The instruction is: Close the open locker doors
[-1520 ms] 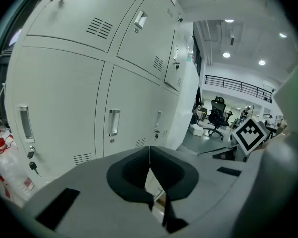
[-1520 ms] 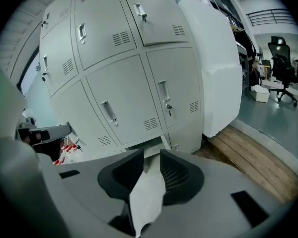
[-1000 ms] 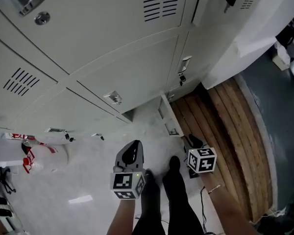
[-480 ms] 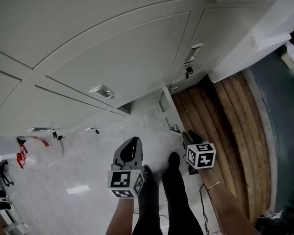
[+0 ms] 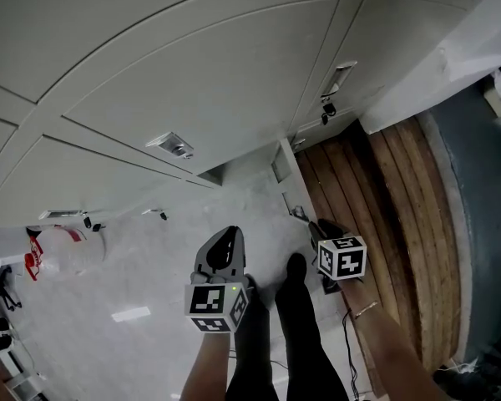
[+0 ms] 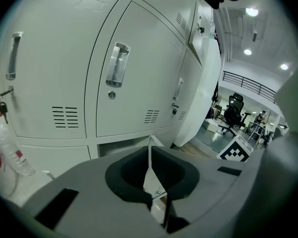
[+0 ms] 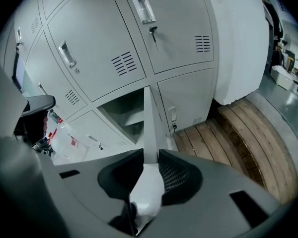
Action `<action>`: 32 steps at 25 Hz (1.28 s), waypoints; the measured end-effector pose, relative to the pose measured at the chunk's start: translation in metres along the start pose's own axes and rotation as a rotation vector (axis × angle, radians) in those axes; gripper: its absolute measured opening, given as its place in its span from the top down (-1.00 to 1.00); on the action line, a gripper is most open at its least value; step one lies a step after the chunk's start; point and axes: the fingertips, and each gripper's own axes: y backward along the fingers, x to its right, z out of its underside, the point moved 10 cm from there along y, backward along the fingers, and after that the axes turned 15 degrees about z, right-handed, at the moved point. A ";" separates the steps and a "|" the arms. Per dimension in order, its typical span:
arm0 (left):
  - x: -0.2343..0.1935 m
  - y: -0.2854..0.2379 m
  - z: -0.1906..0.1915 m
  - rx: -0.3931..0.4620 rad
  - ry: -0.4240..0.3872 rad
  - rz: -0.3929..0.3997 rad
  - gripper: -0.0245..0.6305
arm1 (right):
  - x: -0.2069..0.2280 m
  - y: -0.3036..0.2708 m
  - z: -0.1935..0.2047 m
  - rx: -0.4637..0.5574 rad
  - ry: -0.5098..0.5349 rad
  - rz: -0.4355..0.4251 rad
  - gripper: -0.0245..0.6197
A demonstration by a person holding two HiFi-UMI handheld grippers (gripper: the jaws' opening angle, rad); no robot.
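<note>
One low locker door stands open, edge-on to me, beside its empty compartment; the lockers above it are closed. My right gripper is low near the floor, close to the door's outer edge. In the right gripper view the door edge lines up with the gap of the right gripper. Its jaws are closing, and no pad presses on the door. My left gripper hangs open and empty further left, and the door shows through the gap of the left gripper.
Wooden planks cover the floor right of the lockers, below a white pillar. A plastic bag with red print lies at the left. The person's dark legs and shoes stand between the grippers. Keys hang in a lock.
The head view has tipped lower along the lockers. My right gripper has moved forward, closer to the open door's edge. The left gripper has barely shifted.
</note>
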 end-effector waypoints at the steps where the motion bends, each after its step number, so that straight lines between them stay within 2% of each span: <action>1: 0.000 0.001 0.001 -0.001 0.002 -0.002 0.85 | -0.002 0.000 0.001 -0.003 0.011 -0.003 0.62; 19: -0.028 0.048 0.013 0.033 0.057 -0.087 0.85 | -0.086 -0.005 0.003 -0.030 0.145 -0.116 0.59; 32: -0.058 0.090 0.025 0.040 0.061 -0.161 0.85 | -0.149 -0.013 -0.008 -0.014 0.237 -0.131 0.60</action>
